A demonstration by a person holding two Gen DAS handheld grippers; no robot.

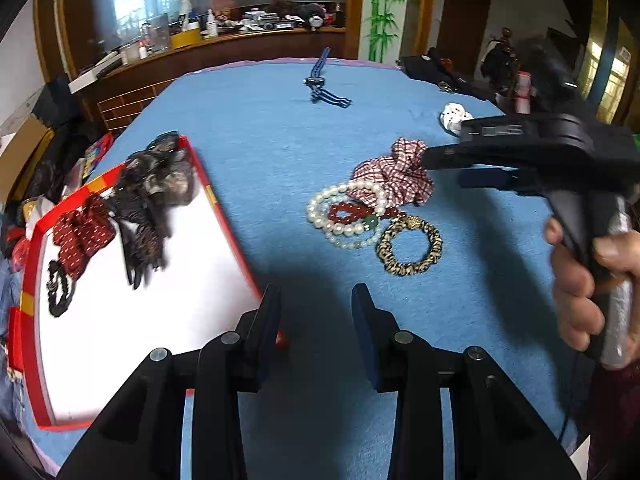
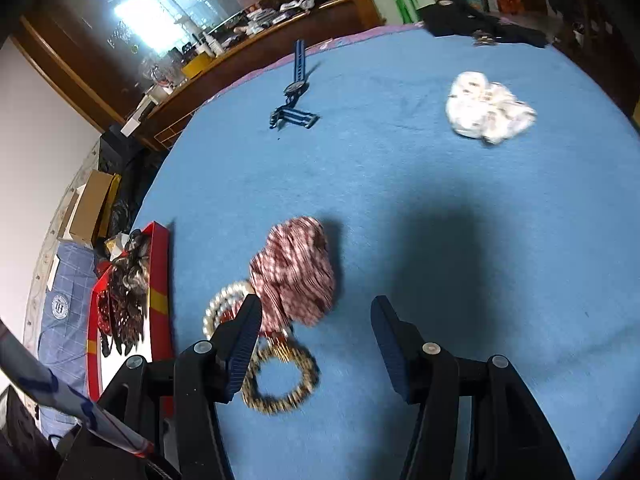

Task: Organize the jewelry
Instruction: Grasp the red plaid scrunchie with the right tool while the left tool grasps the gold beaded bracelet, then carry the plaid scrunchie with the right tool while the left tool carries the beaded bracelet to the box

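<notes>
a: start with the big things. what's laid out?

b: a table under a blue cloth, and at its left edge a red-rimmed tray with a white floor. the tray already holds a dark, frilly hair piece, a red dotted bow and a small black scrunchie.

a: and what's not sorted yet?

b: a heap in the middle of the cloth — a red checked scrunchie lying over the edge of a pearl bracelet, a red bead bracelet inside the pearl loop, and a leopard-print scrunchie just beside them. further off, well apart, sit a white patterned scrunchie and a blue watch.

a: the grippers?

b: the left gripper hangs over bare cloth next to the tray's corner, jaws apart, nothing between them. the right gripper points down at the heap, jaws parted wider and empty; its left finger sits in front of the pearls, with the checked scrunchie just ahead.

a: so which step is this?

b: i'd say an approach for the next pick — probably the checked scrunchie, since it lies on top. the next move calls for lowering until the fabric sits between the pads, closing on cloth only, and lifting clear so the pearls underneath don't drag along.
</notes>
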